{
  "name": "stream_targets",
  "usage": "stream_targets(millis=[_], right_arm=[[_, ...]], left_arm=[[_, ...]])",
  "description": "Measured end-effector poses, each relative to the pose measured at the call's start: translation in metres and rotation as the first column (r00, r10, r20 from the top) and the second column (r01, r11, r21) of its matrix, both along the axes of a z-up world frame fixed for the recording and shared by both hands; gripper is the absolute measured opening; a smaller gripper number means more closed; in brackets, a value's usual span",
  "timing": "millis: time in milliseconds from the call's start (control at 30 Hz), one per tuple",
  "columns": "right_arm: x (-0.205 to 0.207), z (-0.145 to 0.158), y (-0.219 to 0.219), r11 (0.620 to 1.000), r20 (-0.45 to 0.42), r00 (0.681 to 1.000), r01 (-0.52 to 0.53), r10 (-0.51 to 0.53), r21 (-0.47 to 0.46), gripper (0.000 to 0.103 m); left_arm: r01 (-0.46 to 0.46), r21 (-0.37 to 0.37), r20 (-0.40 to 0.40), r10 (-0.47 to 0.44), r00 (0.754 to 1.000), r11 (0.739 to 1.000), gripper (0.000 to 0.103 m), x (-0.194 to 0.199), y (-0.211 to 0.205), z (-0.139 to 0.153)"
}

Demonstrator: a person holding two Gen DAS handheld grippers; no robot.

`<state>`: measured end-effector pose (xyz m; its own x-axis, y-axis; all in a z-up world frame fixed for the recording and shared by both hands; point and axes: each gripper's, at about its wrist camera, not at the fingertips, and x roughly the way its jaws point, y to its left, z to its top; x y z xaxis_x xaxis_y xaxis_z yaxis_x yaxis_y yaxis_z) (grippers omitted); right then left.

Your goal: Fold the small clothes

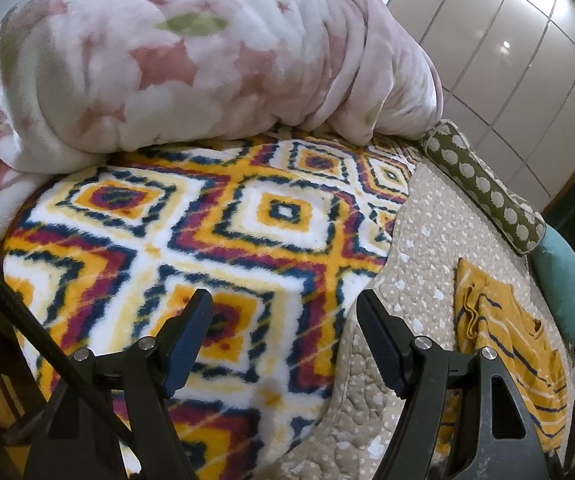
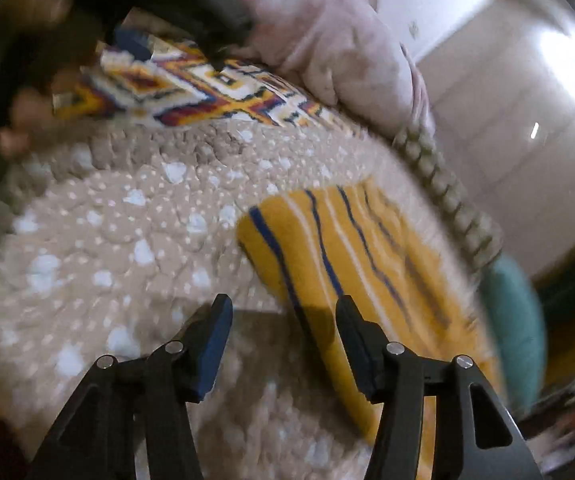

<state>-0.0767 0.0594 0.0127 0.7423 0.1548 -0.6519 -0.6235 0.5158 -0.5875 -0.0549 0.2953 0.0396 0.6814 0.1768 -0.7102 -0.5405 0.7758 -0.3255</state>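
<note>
A small mustard-yellow garment with navy and white stripes (image 1: 507, 344) lies on the beige dotted quilt (image 1: 419, 240) at the right of the bed. My left gripper (image 1: 283, 300) is open and empty, above the patterned fleece blanket (image 1: 207, 216), left of the garment. In the blurred right wrist view the garment (image 2: 351, 248) lies flat just ahead. My right gripper (image 2: 283, 304) is open and empty over the garment's near left edge, above the quilt (image 2: 127, 240).
A bulky pink floral comforter (image 1: 191, 48) is piled at the back of the bed. An olive dotted bolster (image 1: 483, 188) and a teal cushion (image 1: 567, 284) line the right edge beside the tiled wall (image 1: 527, 48). A black cable (image 1: 27, 320) crosses the lower left.
</note>
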Motion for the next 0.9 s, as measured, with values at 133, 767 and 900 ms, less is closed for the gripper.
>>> stream_targets(millis=[133,767,900], right_arm=[[0.031,-0.002,0.023,0.996,0.029,0.996,0.085,-0.085,-0.022,0.037],[0.107,0.107,-0.185,0.556,-0.341,0.823,0.561,-0.455,0.613,0.011],[0.090,0.080,-0.316,0.288,-0.438,0.636,0.721,-0.635,0.630,0.011]], left_arm=[[-0.008,-0.009,0.002,0.008,1.000,1.000,0.073,-0.002,0.003,0.000],[0.103,0.066,0.020,-0.104,0.994,0.993,0.073,0.011,-0.050,0.002],[0.210,0.135,0.078,-0.222,0.972,0.968,0.073,0.010,-0.098,0.016]])
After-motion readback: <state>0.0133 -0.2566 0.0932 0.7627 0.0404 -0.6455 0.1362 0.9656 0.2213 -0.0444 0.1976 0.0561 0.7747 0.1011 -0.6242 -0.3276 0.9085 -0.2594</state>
